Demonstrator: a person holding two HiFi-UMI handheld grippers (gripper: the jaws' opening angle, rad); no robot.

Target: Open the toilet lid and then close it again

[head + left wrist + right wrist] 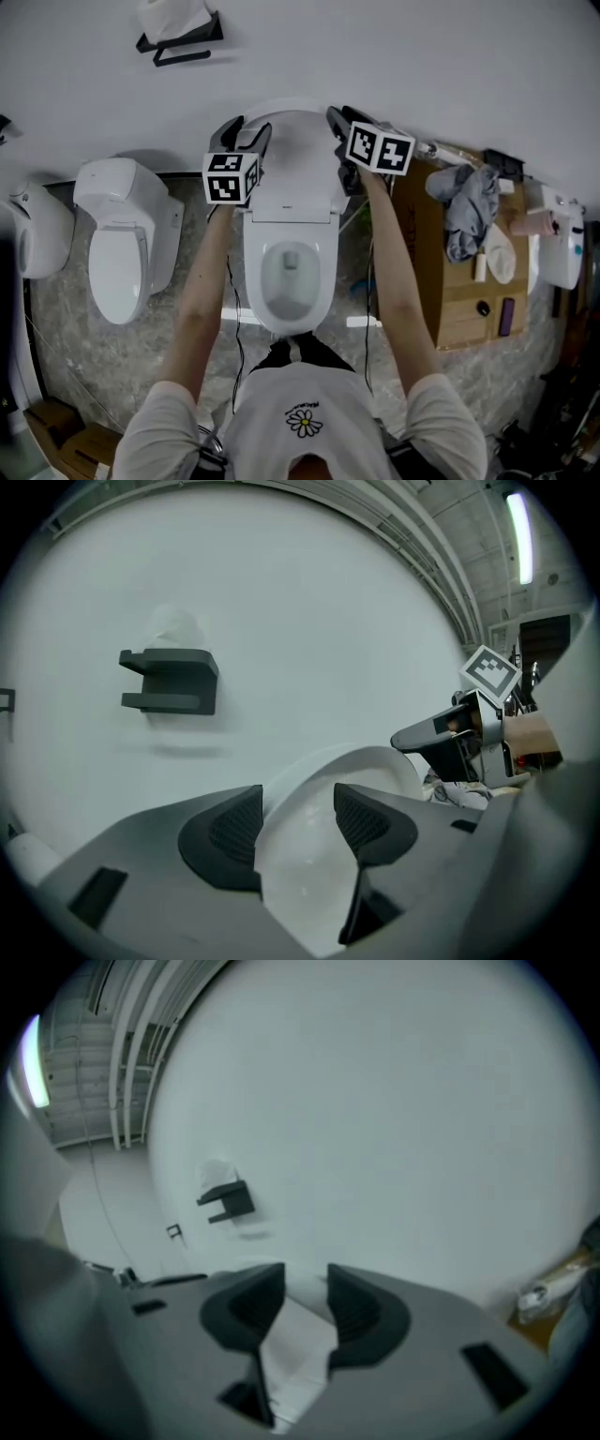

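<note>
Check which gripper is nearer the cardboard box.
Right. The right gripper sits at the right edge of the toilet lid, beside the cardboard box; the left gripper is across the lid.

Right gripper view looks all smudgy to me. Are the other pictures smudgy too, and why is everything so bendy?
Right gripper view: yes, softly blurred, even the toilet lid between its jaws. Left gripper view: sharper, but fisheye-bent too, with dark corners, and the ceiling light glares. Head view: clear and evenly lit, soft shadows only.

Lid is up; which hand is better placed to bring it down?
Left, marginally: the left tool has the rim of the raised lid squarely between its open jaws. The right tool sits at the other edge, but its hold is blurred.
</note>
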